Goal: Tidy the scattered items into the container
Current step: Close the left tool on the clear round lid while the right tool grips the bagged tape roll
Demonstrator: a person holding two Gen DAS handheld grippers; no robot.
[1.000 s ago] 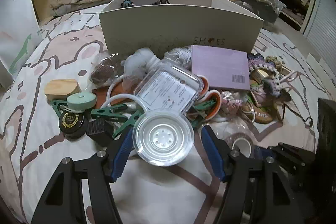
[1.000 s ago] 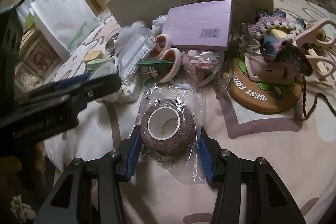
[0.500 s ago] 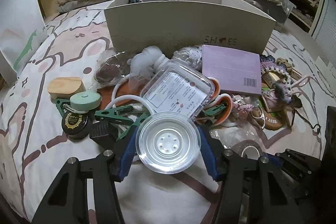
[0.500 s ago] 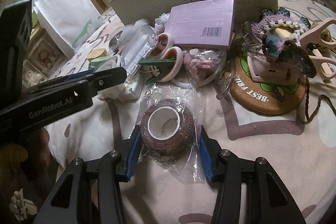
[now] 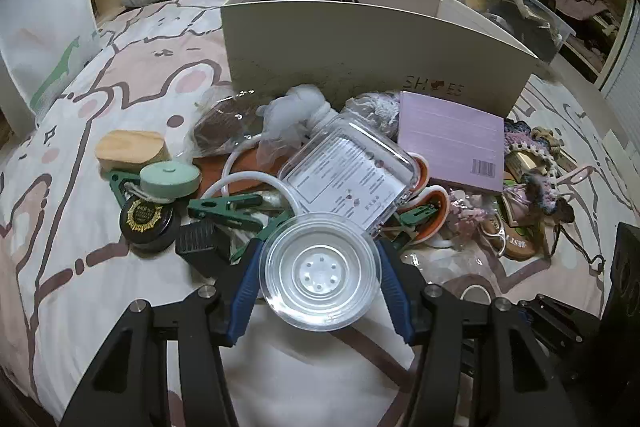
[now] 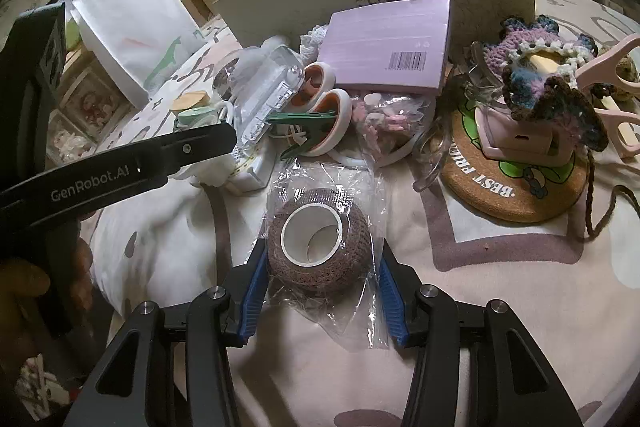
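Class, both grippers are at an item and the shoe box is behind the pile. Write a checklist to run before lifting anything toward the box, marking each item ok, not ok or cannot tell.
1. Left gripper closed on the clear round lid: ok; its jaws have just been closing, and the blue pads meet the rim on both sides.
2. Right gripper gripping the bagged brown wrap roll: ok, pads press its sides.
3. Loose bag plastic clear of the pads: not ok, it trails beside them.
4. Shoe box open on top: ok.
5. Room left inside the box: cannot tell.
6. Lid free of the clear plastic case: cannot tell, their edges overlap.
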